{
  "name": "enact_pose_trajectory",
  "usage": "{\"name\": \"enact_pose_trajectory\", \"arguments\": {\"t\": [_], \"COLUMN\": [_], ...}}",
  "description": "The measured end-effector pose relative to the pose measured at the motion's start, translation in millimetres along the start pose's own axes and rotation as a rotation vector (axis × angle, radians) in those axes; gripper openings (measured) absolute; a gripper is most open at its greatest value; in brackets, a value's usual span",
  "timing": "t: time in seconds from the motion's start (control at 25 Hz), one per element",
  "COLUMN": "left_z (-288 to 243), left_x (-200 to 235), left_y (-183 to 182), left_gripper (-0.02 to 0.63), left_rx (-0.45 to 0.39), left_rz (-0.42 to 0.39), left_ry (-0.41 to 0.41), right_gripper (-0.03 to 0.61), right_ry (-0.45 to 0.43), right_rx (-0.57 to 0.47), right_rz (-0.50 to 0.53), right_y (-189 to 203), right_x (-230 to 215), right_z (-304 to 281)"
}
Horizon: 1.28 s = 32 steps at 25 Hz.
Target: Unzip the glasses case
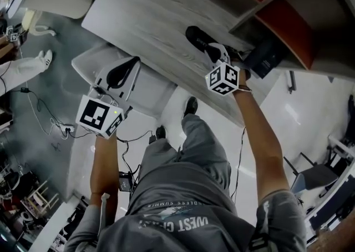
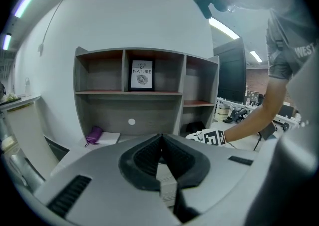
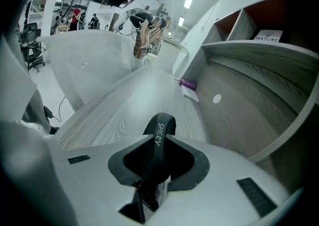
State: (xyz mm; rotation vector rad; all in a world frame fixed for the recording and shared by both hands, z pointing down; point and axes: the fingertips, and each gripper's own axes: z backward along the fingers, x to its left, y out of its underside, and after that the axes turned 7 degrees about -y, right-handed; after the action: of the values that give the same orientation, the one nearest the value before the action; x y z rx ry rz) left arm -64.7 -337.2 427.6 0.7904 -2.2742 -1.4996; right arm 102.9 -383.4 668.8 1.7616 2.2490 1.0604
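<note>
Glasses case: black glasses case (image 1: 199,37) lying flat on the pale wood desk (image 1: 144,12), near the desk's right end and close to the shelf unit (image 1: 288,1).
Right claw: right gripper (image 1: 219,54) tilted down at the case's near end; jaws a little apart, with the case running out from between them toward the far side.
Left claw: left gripper (image 2: 160,143) jaws together, nothing between them, off the desk's near edge, well left of the case.
</note>
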Motion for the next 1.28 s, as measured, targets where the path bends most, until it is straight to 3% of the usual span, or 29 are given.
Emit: {"name": "enact_pose_trajectory", "arguments": {"t": [0.16, 0.56, 0.68, 0.76, 1.0, 1.28], "left_z": [-6, -19, -20, -21, -18, -27], "left_x": [0, -2, -1, -1, -6, -3], "left_y": [7, 14, 18, 20, 25, 25], "left_gripper": [0.000, 0.000, 0.000, 0.000, 0.000, 0.000], "left_rx": [0.010, 0.025, 0.031, 0.035, 0.042, 0.049], "left_rz": [0.012, 0.037, 0.042, 0.045, 0.055, 0.064], "left_ry": [0.007, 0.028, 0.030, 0.031, 0.031, 0.025], "right_gripper": [0.139, 0.168, 0.333, 0.374, 0.362, 0.291], "right_ry": [-0.016, -0.068, -0.086, -0.089, -0.064, -0.013], "right_rx": [0.025, -0.012, 0.032, 0.035, 0.012, -0.019], "right_rz": [0.056, 0.187, 0.216, 0.221, 0.158, 0.054], "right_y": [9, 8, 20, 25, 30, 35], "right_x": [5, 26, 29, 26, 2, -24], "right_z": [-13, -19, -29, -34, -37, -50]}}
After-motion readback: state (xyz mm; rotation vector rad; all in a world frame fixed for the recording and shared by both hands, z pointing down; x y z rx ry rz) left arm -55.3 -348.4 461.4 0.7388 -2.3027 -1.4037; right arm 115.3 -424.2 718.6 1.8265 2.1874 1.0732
